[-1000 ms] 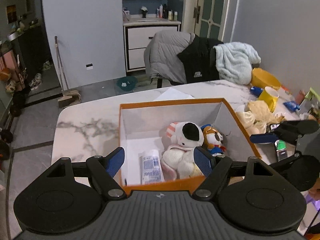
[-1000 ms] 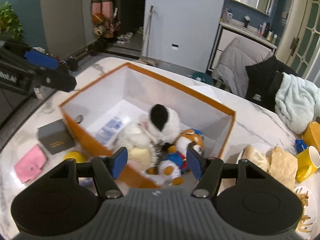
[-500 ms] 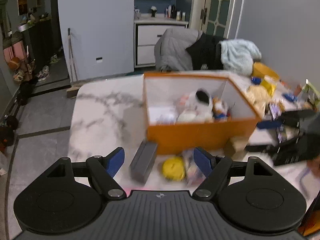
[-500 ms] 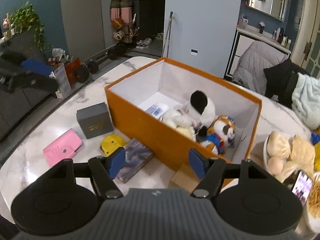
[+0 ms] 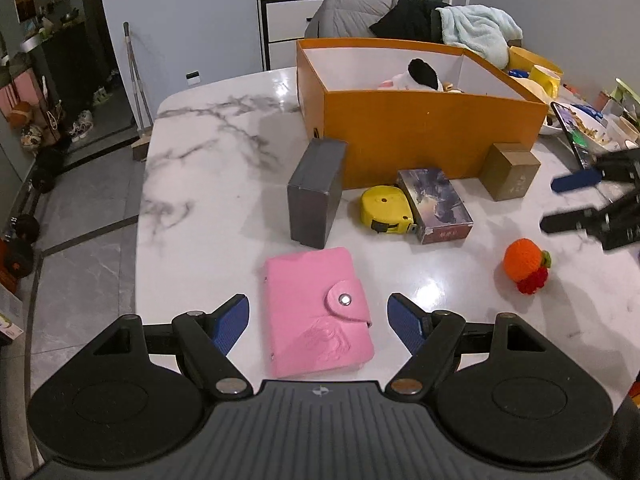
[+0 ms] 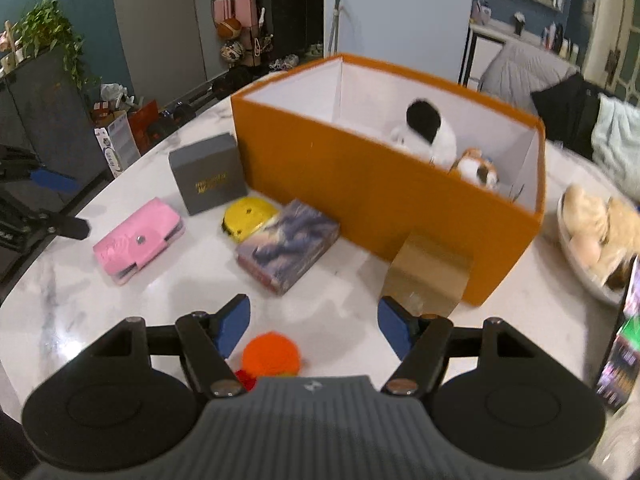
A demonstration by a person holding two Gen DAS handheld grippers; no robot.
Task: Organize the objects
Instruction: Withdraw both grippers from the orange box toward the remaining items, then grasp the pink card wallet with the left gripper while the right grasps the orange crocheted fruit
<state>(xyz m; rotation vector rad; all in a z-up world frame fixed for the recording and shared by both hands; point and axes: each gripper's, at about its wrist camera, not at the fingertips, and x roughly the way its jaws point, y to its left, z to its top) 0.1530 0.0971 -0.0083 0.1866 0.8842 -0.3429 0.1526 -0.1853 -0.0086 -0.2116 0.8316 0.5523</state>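
Two plush toys [image 6: 436, 136] are already lodged in the orange box [image 5: 420, 128], while the pink wallet [image 5: 318, 312], tape measure [image 5: 386, 210] and knitted orange [image 5: 524, 262] are left before it on the surface [image 5: 208, 184], under the wide, empty left tool [image 5: 318, 320] and right tool [image 6: 314, 320].

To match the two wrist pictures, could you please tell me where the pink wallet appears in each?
Left wrist: the pink wallet lies bottom centre, flat on the table, between the open left gripper's fingers.
Right wrist: the wallet lies at the left, beyond the right gripper.
Shared landmark: the grey box, just beyond the wallet, beside the orange box.
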